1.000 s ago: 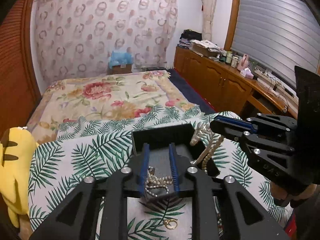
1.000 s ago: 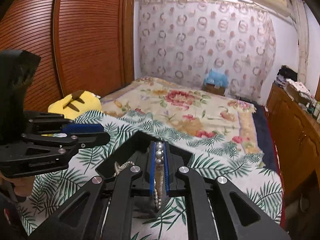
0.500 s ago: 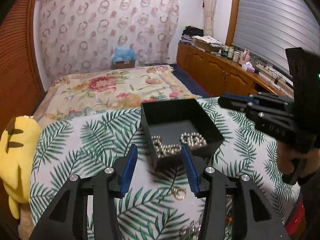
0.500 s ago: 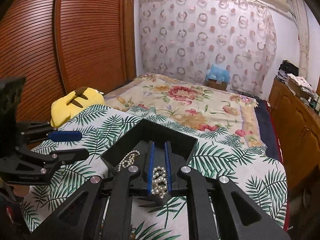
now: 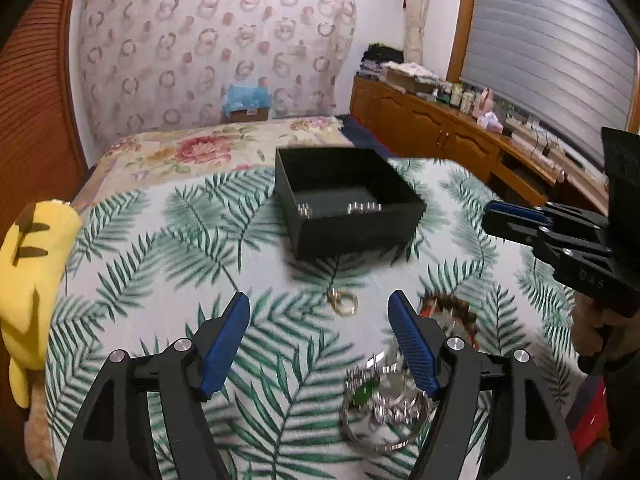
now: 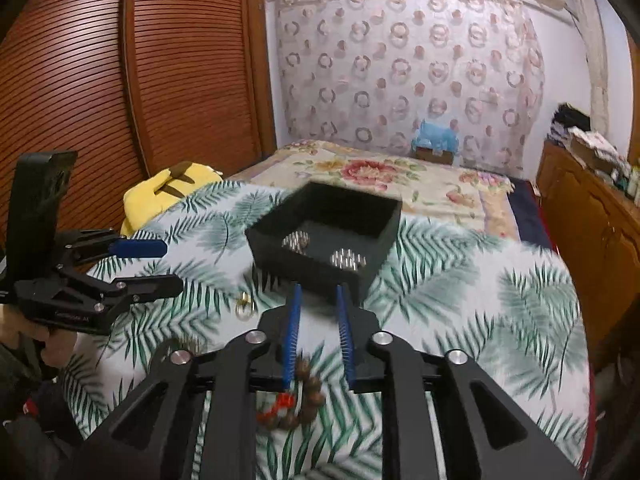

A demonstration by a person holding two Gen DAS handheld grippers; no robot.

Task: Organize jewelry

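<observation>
No lettering anywhere is clear enough to read.

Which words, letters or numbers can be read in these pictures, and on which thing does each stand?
"UAS", faint and partly blurred, raised on the black side of the right gripper, as the left wrist view shows it.
Small pale print on the side of the left gripper: too small and blurred to read.
Nothing else readable.

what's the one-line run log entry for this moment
left gripper: open, empty | right gripper: open, empty | black box: pearls inside | gold ring: on cloth
</observation>
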